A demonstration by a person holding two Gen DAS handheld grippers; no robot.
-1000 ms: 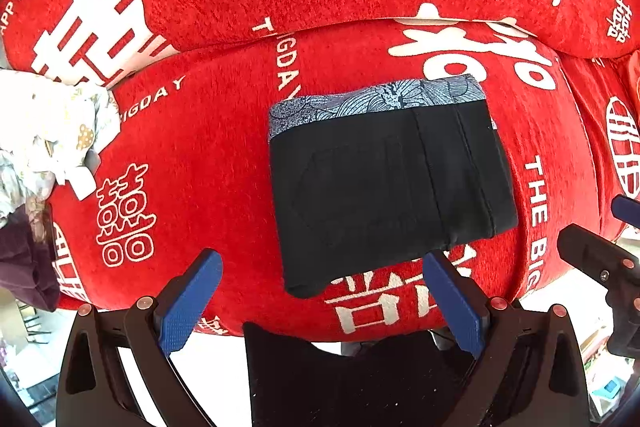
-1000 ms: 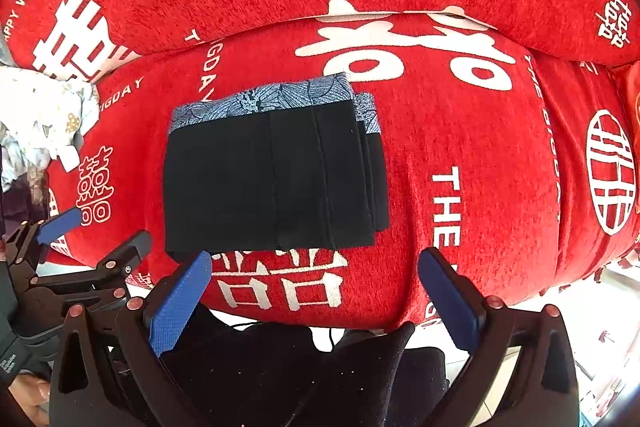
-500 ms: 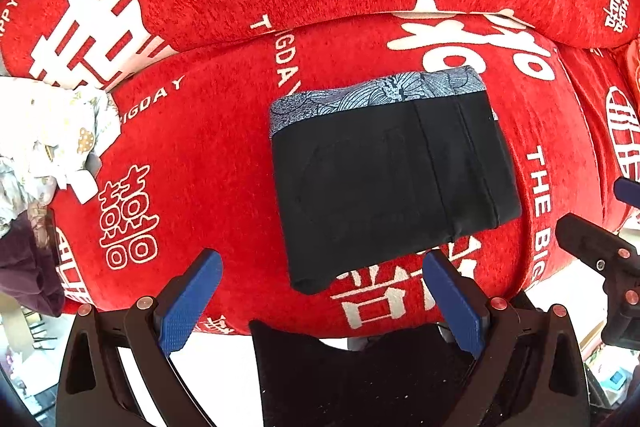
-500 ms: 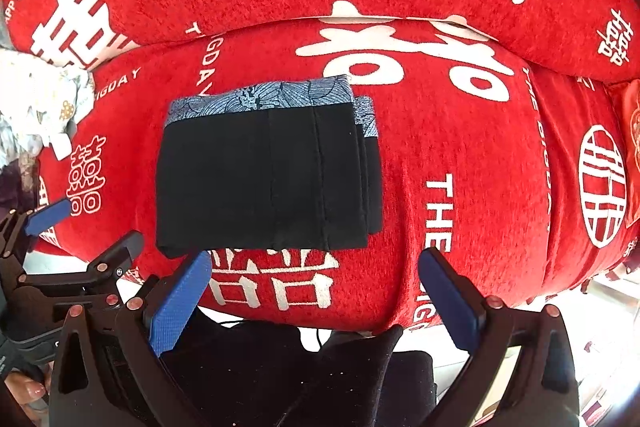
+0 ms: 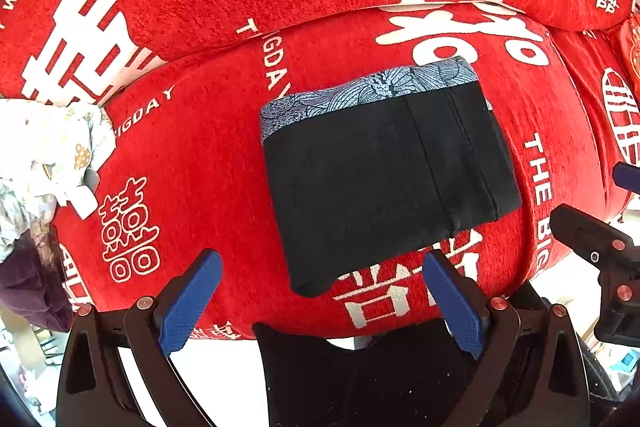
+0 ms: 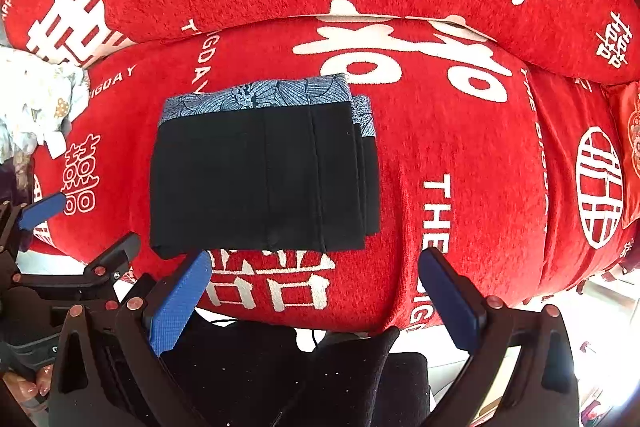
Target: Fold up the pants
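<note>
On the far left, a white cloth (image 5: 48,147) sits bunched on the red cover (image 5: 192,147). Next, the left gripper (image 5: 320,295) is wide open and holds nothing. It hangs just in front of the pants (image 5: 384,179). The pants lie in the middle of the cover, folded into a neat black block with a blue band on the far edge. To the right, the right gripper (image 6: 316,295) is wide open too, with empty blue pads (image 6: 180,303). The fold looks done. The best thing now is to pull both grippers straight back and not bump the stack.
</note>
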